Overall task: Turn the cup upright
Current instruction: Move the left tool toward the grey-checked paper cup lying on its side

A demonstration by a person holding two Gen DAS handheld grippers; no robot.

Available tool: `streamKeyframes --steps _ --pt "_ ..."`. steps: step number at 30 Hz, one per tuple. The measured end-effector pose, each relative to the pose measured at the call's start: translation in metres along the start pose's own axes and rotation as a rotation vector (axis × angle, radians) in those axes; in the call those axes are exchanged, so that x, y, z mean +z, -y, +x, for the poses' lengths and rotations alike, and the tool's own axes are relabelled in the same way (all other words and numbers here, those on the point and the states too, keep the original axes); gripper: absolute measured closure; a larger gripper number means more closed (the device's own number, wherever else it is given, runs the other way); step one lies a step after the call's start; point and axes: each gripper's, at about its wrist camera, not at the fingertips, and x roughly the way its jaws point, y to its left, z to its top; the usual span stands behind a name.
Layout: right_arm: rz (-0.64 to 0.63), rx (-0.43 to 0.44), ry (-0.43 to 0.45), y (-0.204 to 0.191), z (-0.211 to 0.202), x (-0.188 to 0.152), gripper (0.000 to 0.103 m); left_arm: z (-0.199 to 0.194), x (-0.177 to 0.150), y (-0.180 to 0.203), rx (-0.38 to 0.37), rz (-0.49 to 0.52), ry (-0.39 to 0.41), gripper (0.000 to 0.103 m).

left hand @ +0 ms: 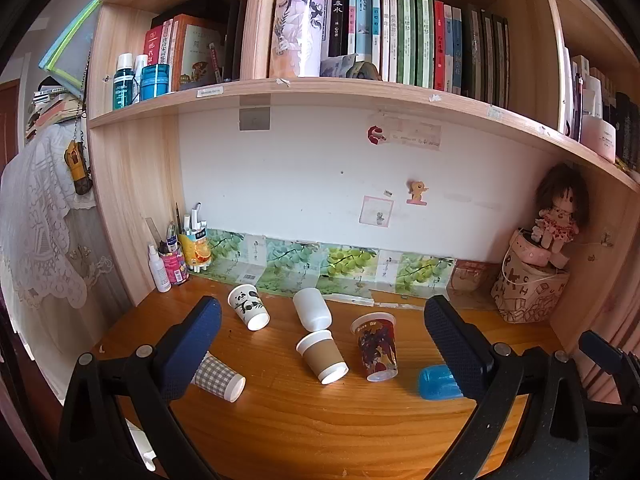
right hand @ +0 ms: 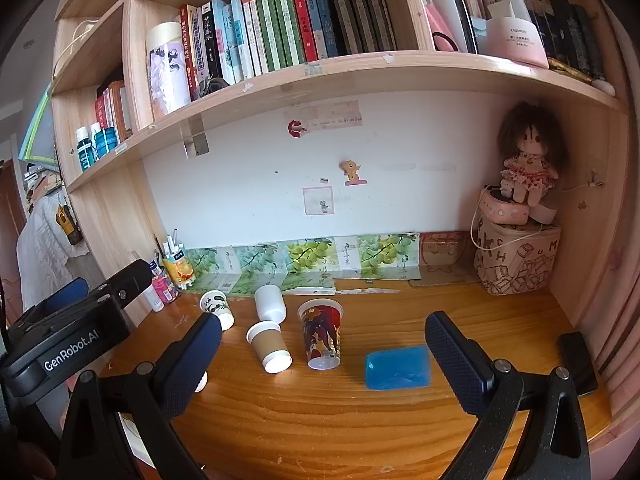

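Several cups lie or stand on the wooden desk (left hand: 320, 420). A panda cup (left hand: 249, 306), a white plastic cup (left hand: 311, 309), a brown paper cup (left hand: 322, 357), a checked cup (left hand: 218, 378) and a blue cup (left hand: 438, 382) lie on their sides. A red printed cup (left hand: 376, 346) stands rim up, slightly tilted in view. In the right wrist view the brown cup (right hand: 269, 346), the red cup (right hand: 322, 332) and the blue cup (right hand: 398, 367) show ahead. My left gripper (left hand: 320, 340) is open and empty above the desk. My right gripper (right hand: 322, 344) is open and empty too.
A pen holder and small bottles (left hand: 172, 260) stand at the back left. A patterned bag with a doll (left hand: 528, 284) fills the back right corner. A black phone (right hand: 578, 362) lies at the right edge. A bookshelf (left hand: 360, 92) hangs overhead.
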Motion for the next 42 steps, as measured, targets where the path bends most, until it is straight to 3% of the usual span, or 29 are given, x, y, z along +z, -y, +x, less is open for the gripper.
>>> streamKeyframes --steps 14,25,42 --pt "-0.036 0.011 -0.023 -0.014 -0.004 -0.008 0.001 -0.003 -0.013 -0.02 0.01 -0.086 -0.053 0.001" --pt "-0.057 0.091 -0.103 -0.031 0.018 -0.01 0.001 0.003 -0.023 -0.053 0.099 -0.187 -0.131 0.001" --pt "-0.079 0.303 -0.393 -0.069 0.093 -0.03 0.001 0.036 -0.047 -0.111 0.269 -0.352 -0.349 0.001"
